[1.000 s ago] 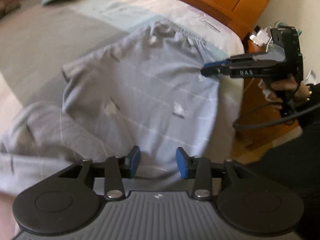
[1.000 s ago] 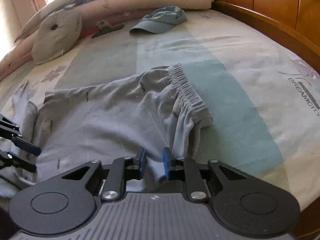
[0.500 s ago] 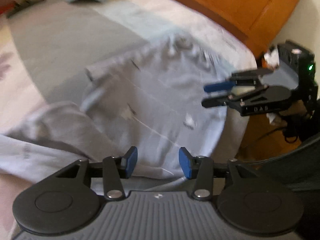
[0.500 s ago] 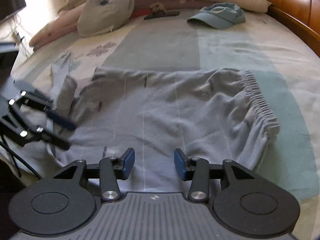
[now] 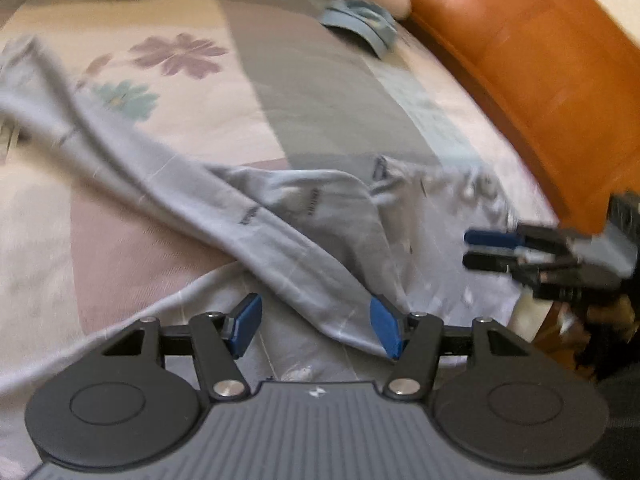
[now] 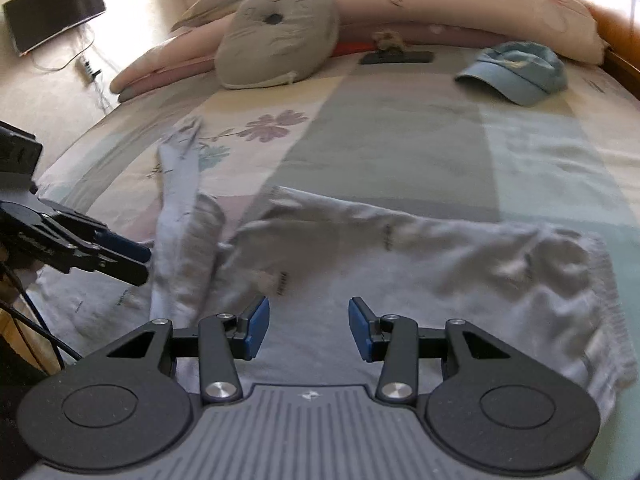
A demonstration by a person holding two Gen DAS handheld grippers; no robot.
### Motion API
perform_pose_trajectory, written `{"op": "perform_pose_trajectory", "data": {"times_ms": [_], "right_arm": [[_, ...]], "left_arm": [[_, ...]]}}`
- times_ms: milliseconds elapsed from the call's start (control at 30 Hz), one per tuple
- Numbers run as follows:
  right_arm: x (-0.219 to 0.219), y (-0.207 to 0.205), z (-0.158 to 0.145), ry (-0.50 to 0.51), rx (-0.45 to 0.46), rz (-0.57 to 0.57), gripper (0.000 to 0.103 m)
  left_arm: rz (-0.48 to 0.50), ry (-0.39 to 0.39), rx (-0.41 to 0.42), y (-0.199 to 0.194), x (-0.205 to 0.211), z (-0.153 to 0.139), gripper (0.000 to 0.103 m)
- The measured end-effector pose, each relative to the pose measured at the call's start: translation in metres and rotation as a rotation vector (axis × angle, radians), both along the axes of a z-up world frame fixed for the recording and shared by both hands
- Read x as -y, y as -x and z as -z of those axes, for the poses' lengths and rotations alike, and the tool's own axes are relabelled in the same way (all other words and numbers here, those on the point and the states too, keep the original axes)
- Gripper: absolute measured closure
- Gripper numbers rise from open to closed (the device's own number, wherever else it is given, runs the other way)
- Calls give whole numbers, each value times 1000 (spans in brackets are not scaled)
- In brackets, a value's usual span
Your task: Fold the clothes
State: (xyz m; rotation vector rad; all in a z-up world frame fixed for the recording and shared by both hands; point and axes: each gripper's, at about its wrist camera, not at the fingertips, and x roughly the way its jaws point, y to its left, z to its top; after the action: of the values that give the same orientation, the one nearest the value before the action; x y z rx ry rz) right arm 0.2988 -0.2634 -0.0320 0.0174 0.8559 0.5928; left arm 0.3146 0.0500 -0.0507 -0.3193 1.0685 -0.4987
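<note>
Light grey trousers [image 6: 420,264] lie crumpled across the bedspread, with the elastic waistband [image 6: 600,280] on the right and one leg [image 6: 176,176] trailing away to the upper left. In the left wrist view that leg [image 5: 192,184] runs diagonally across the bed. My left gripper [image 5: 316,326] is open just above the cloth, a fold of the leg passing between its blue pads. My right gripper [image 6: 309,332] is open too, over the seat of the trousers and holding nothing. Each gripper shows in the other view: the right gripper [image 5: 480,248] and the left gripper [image 6: 132,258].
A blue cap [image 6: 516,72], a grey cat-face cushion [image 6: 276,44], a dark flat object [image 6: 396,57] and a long pink bolster [image 6: 460,4] lie at the far side of the bed. A wooden bed frame [image 5: 520,60] runs along the right. A screen [image 6: 56,4] stands on the floor.
My right gripper went from nearly shut at the waistband to wide open. The left gripper opened wider. Both views swung left toward the trouser leg, and the waist now lies flatter.
</note>
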Motion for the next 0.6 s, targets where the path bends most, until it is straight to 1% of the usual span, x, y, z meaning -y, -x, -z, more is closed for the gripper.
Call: {"op": "perform_pose_trajectory", "data": {"times_ms": [67, 200, 233, 433, 500, 533, 567, 600], "right_arm": [[-9, -1, -4, 6, 5, -17, 54], [-23, -1, -15, 18, 22, -38, 53], [-26, 0, -17, 19, 25, -39, 53], [-40, 3, -19, 24, 17, -37, 52], [-43, 5, -18, 26, 12, -35, 52], [-44, 5, -17, 28, 10, -34, 52], [-44, 6, -16, 31, 8, -32, 52], [-44, 7, -16, 32, 7, -30, 52]], "left_arm": [[-49, 73, -19, -2, -11, 7, 43], [-119, 197, -17, -8, -27, 20, 43], [-142, 239, -26, -11, -33, 25, 43], [-292, 448, -66, -30, -59, 50, 44], [-329, 489, -67, -33, -63, 56, 47], [-348, 508, -67, -34, -65, 59, 53], [-362, 514, -76, -34, -67, 62, 65], [-376, 517, -86, -33, -68, 64, 70]]}}
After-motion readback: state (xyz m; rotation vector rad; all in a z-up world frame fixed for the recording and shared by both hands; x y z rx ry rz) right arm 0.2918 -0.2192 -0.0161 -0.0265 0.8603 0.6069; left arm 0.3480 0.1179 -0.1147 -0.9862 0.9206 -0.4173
